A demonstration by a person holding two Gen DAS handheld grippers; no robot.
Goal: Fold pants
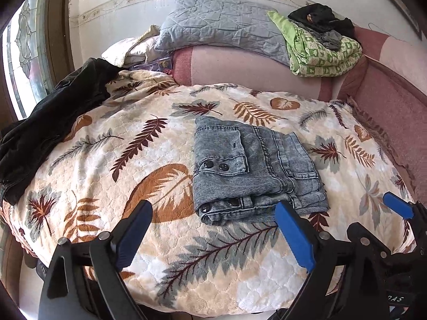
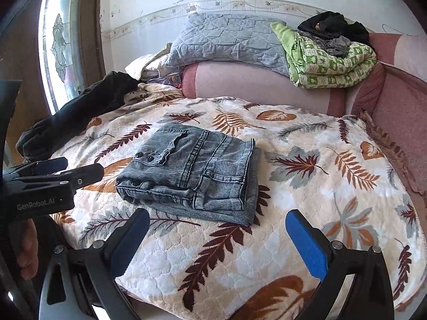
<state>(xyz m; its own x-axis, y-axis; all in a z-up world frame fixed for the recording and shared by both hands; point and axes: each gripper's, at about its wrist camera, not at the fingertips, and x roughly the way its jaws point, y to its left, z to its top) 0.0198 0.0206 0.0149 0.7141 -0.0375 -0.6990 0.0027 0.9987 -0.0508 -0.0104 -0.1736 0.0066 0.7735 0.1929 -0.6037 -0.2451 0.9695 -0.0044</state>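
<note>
Grey denim pants [image 1: 250, 168] lie folded into a compact bundle on the leaf-patterned blanket [image 1: 133, 144]; they also show in the right wrist view [image 2: 194, 170]. My left gripper [image 1: 213, 210] is open and empty, just short of the bundle's near edge. My right gripper [image 2: 217, 221] is open and empty, close to the bundle's near right corner. The right gripper's blue finger [image 1: 397, 206] shows at the right edge of the left wrist view. The left gripper [image 2: 53, 170] shows at the left in the right wrist view.
A dark garment [image 1: 53, 122] lies on the blanket's far left. A grey quilted pillow [image 1: 221, 24], a green patterned quilt [image 1: 320, 48] and black clothes [image 1: 317, 17] sit on the pink sofa back [image 1: 253, 69]. A stained-glass window [image 2: 58, 40] is at left.
</note>
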